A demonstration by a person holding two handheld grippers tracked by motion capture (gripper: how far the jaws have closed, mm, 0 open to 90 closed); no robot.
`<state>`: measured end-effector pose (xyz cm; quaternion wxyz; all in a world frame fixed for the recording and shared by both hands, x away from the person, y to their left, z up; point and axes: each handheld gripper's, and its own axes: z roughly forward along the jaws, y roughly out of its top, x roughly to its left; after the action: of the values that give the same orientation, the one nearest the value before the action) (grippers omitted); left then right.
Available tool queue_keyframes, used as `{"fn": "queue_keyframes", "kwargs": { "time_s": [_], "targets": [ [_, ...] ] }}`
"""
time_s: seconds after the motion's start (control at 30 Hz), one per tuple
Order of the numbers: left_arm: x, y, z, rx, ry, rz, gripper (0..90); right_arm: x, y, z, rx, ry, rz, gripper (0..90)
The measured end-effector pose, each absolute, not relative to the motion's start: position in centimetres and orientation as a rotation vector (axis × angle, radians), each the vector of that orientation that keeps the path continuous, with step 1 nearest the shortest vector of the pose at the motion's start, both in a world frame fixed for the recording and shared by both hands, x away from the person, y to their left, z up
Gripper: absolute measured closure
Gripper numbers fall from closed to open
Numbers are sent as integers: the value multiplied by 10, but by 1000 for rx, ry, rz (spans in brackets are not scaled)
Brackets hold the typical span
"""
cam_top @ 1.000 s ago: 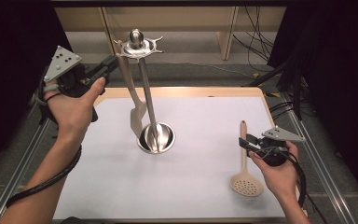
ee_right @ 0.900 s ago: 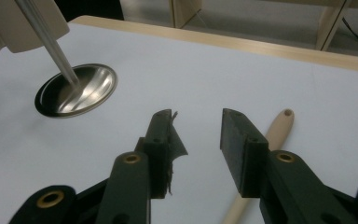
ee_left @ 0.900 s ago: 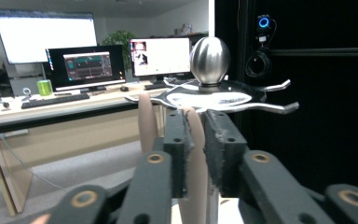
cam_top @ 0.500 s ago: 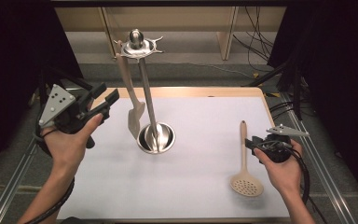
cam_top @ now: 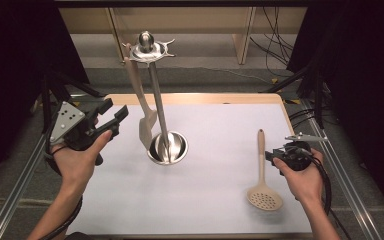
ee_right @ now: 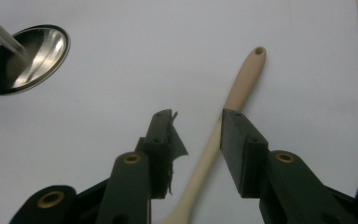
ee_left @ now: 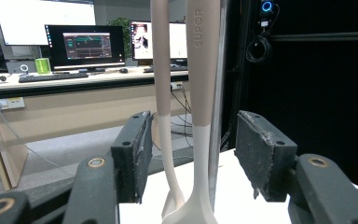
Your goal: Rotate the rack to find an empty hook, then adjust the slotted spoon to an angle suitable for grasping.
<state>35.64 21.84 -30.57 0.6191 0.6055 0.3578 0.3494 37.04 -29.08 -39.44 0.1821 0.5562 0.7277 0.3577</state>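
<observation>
**Left gripper letting go of the hung spatula while the right one is straddling the skimmer**

The left gripper point(cam_top: 114, 116), at nine o'clock from the rack point(cam_top: 152, 90), has just been opening its jaws and is coming down from where it was a second ago beside the rack's top; its jaws are standing released, the spatula point(ee_left: 200, 116) hanging free between them. Hanging seems done. The right gripper point(ee_right: 196, 140) is holding its jaws apart around the skimmer point(cam_top: 262, 175), lying flat at four o'clock, not clenched.
</observation>
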Motion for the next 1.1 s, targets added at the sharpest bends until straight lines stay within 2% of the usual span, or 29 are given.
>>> {"fn": "queue_keyframes", "kwargs": {
  "time_s": [0.6,1.1],
  "targets": [
    [356,216,-311,1364,844,820,453,370,-292,-388,1535,1997,1020,646],
    [355,219,-311,1366,865,808,448,398,-278,-411,1801,2198,677,694]
  ]
}}
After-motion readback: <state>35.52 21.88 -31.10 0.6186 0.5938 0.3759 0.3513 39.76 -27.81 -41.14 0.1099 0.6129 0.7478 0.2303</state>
